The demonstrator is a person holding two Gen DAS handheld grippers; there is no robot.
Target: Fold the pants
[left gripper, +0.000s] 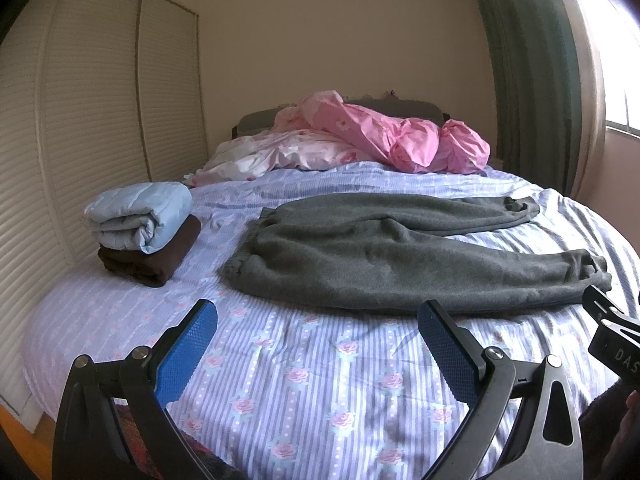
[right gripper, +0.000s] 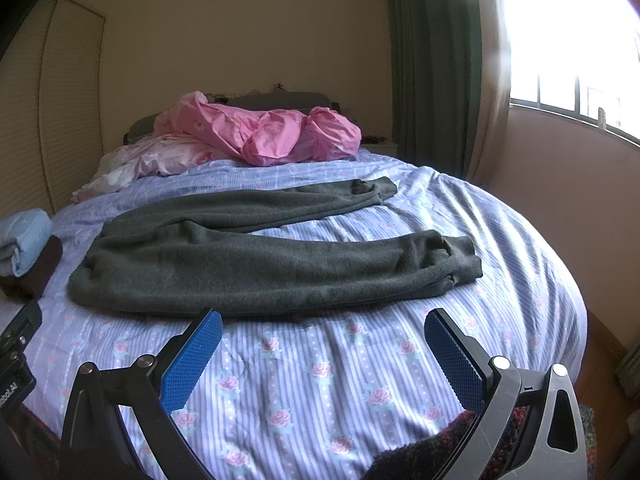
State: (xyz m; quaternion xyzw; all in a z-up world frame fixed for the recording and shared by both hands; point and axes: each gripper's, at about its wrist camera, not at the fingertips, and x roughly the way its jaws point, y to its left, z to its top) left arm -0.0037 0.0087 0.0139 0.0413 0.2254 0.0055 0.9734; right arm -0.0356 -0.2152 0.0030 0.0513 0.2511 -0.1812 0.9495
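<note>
Grey pants (left gripper: 400, 256) lie spread flat on a bed (left gripper: 320, 380), unfolded.
Left gripper (left gripper: 316, 312) and right gripper (right gripper: 322, 320) hover spread wide, empty; folding not begun.

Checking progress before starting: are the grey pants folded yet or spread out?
Spread out. The grey pants lie flat on the bed, both legs extended side by side, unfolded.

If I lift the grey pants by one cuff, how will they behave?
The grey pants look thick and fleecy, so probably floppy: the rest should sag and drag. The fuzzy cloth likely clings to the striped sheet rather than sliding. Both legs lie apart, so one cuff probably lifts only its own leg.
</note>
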